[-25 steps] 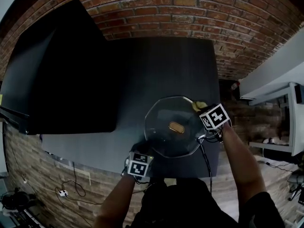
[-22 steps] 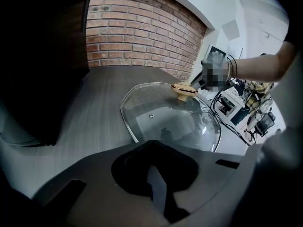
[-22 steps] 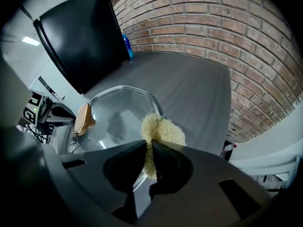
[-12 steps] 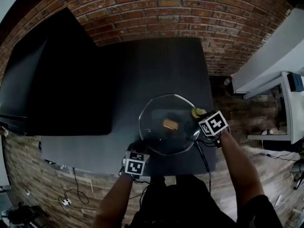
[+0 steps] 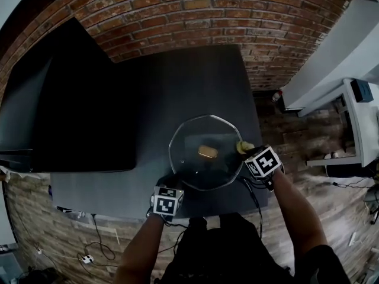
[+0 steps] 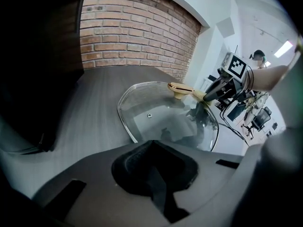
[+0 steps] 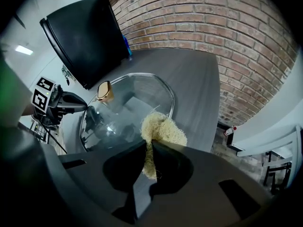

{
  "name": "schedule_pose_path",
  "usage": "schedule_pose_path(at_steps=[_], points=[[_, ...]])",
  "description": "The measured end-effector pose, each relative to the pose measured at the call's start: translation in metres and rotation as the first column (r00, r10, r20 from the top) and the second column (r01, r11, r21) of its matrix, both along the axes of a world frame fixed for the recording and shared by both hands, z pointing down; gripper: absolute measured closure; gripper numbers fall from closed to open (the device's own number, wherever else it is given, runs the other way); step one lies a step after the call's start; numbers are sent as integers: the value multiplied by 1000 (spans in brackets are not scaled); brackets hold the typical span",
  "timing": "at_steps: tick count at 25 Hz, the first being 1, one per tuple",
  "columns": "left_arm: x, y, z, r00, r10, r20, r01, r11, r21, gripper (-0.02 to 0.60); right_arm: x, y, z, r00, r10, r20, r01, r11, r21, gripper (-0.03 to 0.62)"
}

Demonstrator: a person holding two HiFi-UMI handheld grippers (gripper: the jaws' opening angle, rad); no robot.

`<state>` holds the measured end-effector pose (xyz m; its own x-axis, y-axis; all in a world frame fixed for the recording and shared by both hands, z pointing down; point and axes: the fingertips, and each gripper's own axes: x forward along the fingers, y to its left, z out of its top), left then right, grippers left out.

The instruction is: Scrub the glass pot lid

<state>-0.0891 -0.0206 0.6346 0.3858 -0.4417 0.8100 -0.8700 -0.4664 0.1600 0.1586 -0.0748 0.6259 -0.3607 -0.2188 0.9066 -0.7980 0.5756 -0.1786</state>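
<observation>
Two grippers busy: left gripper [image 6: 154, 148] clamped on near rim of glass lid [image 5: 189, 139], over dark table [image 5: 195, 81]; right gripper [image 7: 147, 148] pinching yellowish scrubber [image 7: 163, 131] against lid's right edge; I'd hold left steady, scrub small circles, light pressure.

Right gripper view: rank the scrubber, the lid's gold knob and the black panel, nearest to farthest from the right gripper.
1. scrubber, clamped by the right gripper, straight ahead.
2. gold knob, to the left, on the glass lid.
3. black panel, far upper left, beyond the lid.

Left tool [image 5: 172, 181] and right tool [image 5: 243, 149] bear black-and-white marker cubes [image 5: 166, 200] [image 5: 262, 161].
</observation>
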Motion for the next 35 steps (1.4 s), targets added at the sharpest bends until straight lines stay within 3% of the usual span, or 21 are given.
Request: schedule_pose_path(at_steps=[24,35], points=[[2,1,1,996,85,-14,-85,996,6,549,-53,71,-5,999,-25,29,25,1000,-3,551],[4,3,0,991,133,-26,-133,991,14,549,-114,97,-6,988,-149,41,148,989,6,551]])
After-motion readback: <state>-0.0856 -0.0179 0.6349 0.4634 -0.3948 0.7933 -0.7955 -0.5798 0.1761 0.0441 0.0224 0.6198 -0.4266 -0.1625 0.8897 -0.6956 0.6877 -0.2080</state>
